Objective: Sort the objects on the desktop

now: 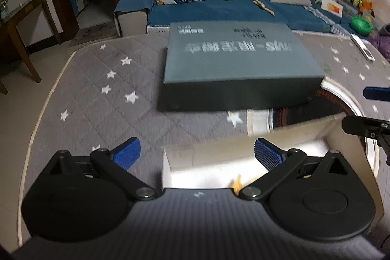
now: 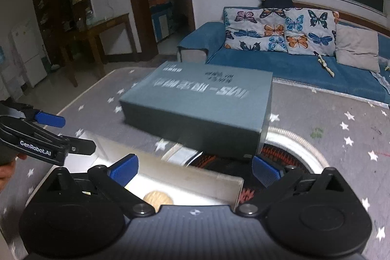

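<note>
A flat grey box [image 1: 238, 57] with pale lettering lies on the star-patterned table cover; the right wrist view shows the grey box [image 2: 202, 101] just ahead. In front of it stands an open pale cardboard box [image 1: 243, 162]. My left gripper [image 1: 197, 153] hovers open over its left wall, nothing between the blue pads. My right gripper [image 2: 195, 170] is open above the open box [image 2: 185, 177], where a round tan object [image 2: 158, 199] lies. The left gripper [image 2: 70, 133] shows at the left edge, held by a hand [image 2: 4, 169].
A round rimmed opening [image 2: 292, 138] with a red-and-black pattern sits in the table under the grey box's near corner. A remote [image 1: 363, 46] lies at the table's far right. A blue sofa [image 1: 219, 11] with butterfly cushions stands behind, a wooden side table [image 1: 22, 23] at left.
</note>
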Demonstrator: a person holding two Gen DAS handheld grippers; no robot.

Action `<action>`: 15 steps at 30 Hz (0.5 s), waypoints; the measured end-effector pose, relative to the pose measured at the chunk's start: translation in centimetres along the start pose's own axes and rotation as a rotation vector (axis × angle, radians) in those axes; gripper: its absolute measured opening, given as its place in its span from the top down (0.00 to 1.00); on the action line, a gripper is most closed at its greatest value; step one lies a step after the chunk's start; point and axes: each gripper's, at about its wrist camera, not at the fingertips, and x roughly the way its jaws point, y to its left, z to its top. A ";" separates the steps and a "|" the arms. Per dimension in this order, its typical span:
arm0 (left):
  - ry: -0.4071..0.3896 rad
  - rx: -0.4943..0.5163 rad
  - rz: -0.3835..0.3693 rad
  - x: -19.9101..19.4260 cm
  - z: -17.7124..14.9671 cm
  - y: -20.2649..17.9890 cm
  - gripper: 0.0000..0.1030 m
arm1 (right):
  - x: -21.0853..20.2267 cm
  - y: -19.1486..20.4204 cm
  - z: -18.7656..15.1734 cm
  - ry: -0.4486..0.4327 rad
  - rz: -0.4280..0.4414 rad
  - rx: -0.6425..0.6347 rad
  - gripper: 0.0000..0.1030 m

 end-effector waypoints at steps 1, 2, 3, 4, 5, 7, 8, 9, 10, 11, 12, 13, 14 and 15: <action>-0.001 -0.009 -0.004 0.3 0.6 0.4 0.02 | 0.3 -0.4 0.4 -0.002 0.001 0.009 0.01; -0.002 -0.020 -0.008 0.7 1.3 0.7 0.02 | 0.7 -0.8 0.9 -0.003 0.000 0.017 0.01; -0.002 -0.032 -0.011 1.0 1.9 1.1 0.02 | 1.1 -1.1 1.3 -0.005 0.000 0.025 0.01; -0.004 -0.040 -0.013 1.3 2.5 1.5 0.02 | 1.5 -1.4 1.8 -0.006 -0.003 0.029 0.01; -0.006 -0.045 -0.012 1.7 3.1 1.8 0.02 | 1.8 -1.7 2.2 -0.006 -0.006 0.030 0.01; -0.011 -0.055 0.000 2.6 4.3 2.5 0.02 | 2.7 -2.3 3.0 -0.005 -0.011 0.032 0.01; -0.013 -0.057 0.003 3.0 4.9 2.8 0.02 | 3.1 -2.6 3.4 -0.003 -0.011 0.033 0.01; -0.018 -0.058 0.004 3.4 5.4 3.0 0.02 | 3.6 -2.9 3.6 0.000 -0.010 0.039 0.01; -0.021 -0.060 0.004 3.8 5.9 3.3 0.02 | 4.1 -3.1 3.8 0.003 -0.008 0.046 0.01; -0.022 -0.065 0.003 4.4 6.4 3.5 0.02 | 4.5 -3.4 4.0 0.006 -0.006 0.053 0.01; -0.020 -0.071 0.003 4.9 6.9 3.7 0.02 | 5.0 -3.7 4.1 0.009 -0.003 0.060 0.01; -0.019 -0.078 0.003 5.5 7.4 4.0 0.02 | 5.5 -4.0 4.3 0.012 -0.001 0.067 0.01; -0.016 -0.085 0.002 6.1 7.8 4.2 0.02 | 6.0 -4.2 4.5 0.015 0.001 0.074 0.01; -0.013 -0.091 0.002 6.7 8.2 4.4 0.02 | 6.4 -4.5 4.7 0.018 0.003 0.081 0.01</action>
